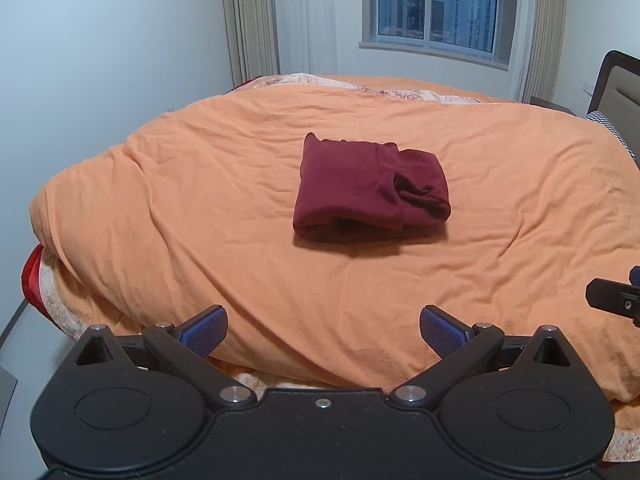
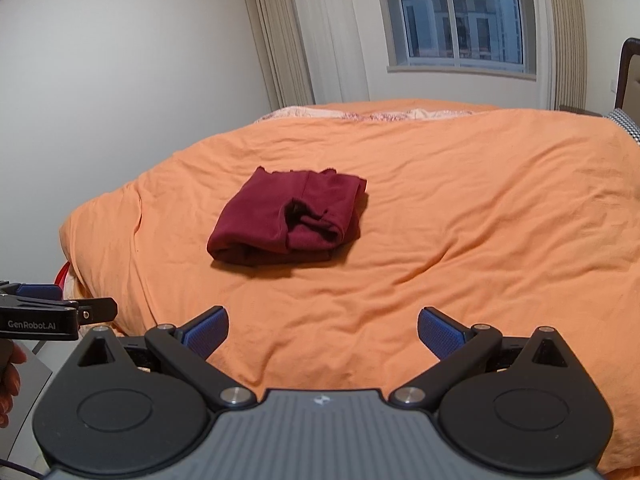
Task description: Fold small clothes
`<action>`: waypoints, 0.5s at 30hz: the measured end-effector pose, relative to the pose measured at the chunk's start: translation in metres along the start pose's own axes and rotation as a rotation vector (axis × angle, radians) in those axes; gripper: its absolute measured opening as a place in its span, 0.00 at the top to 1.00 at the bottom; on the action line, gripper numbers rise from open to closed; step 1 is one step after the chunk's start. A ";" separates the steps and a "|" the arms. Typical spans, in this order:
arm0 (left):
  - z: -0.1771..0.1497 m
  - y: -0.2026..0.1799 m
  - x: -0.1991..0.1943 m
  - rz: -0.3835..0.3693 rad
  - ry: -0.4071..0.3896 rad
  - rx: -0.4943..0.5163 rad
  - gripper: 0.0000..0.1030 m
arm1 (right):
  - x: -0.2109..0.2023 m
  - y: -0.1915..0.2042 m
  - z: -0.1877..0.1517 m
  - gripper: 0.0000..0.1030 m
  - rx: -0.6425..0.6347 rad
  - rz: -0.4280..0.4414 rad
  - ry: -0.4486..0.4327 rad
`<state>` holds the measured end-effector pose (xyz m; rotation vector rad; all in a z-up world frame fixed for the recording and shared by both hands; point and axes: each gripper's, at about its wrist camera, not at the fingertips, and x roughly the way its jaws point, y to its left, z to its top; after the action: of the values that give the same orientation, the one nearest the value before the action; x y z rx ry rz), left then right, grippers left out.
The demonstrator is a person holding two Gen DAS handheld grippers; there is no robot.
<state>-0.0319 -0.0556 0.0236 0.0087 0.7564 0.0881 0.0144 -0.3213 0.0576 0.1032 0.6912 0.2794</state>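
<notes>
A bed (image 1: 160, 208) fills most of both views, covered by a rumpled orange duvet (image 1: 500, 200) whose far edge shows a pale flowered lining. Beyond it stands a white wall with a window (image 1: 436, 4) between beige curtains (image 1: 250, 20), and at the far right a dark headboard (image 1: 618, 80) rises above a checked pillow (image 1: 608, 126).

Near the middle of the duvet lies the dark red garment (image 1: 368, 188), folded into a compact, thick bundle with its folded edge toward the near side and a loose opening of cloth on its right half. It rests flat on the duvet, well apart from both tools.

The left gripper (image 1: 323, 330) hangs over the near edge of the bed, its blue-padded fingers (image 1: 206, 330) spread wide with nothing between them. The right gripper (image 2: 323, 330) is likewise spread wide and empty, over the near part of the duvet.
</notes>
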 end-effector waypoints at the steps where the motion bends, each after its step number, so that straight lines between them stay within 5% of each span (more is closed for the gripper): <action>1: 0.000 0.002 0.001 0.002 0.003 -0.004 0.01 | 0.002 0.001 0.000 0.00 0.001 -0.001 0.006; 15: 0.000 0.011 0.006 0.008 0.026 -0.022 0.01 | 0.013 0.009 0.003 0.00 -0.004 0.009 0.032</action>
<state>-0.0286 -0.0446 0.0200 -0.0104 0.7811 0.1045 0.0237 -0.3093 0.0532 0.0984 0.7220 0.2919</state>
